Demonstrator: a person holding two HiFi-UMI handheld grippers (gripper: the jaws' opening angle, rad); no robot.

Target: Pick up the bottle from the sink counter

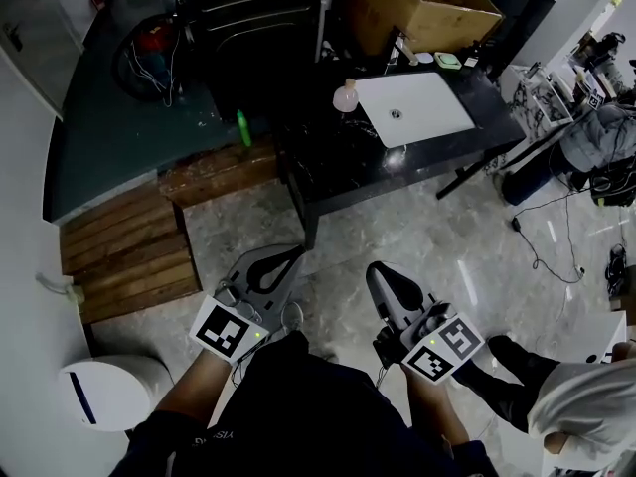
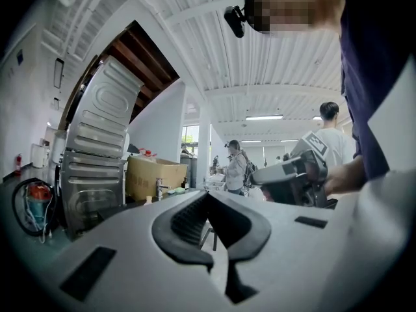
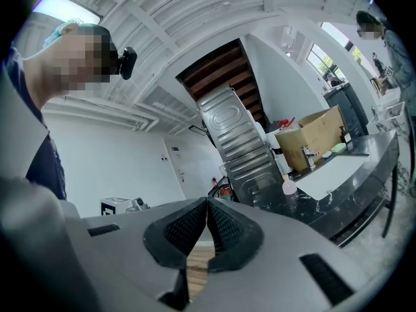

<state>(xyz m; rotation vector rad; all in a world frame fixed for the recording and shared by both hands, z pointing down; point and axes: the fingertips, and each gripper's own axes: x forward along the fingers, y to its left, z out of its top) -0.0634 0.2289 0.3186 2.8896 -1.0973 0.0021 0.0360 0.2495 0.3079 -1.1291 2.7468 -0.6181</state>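
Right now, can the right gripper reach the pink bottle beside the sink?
Probably not yet. The right gripper is shut, with floor between it and the counter. Nothing stands before the bottle, so stepping closer should suffice.

dark counter holds a white sink; pale bottle beside it; cardboard box behind

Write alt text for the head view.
The left claw and right claw, both shut and empty, are held above the floor, short of a black counter. A pink bottle stands there beside the white sink.
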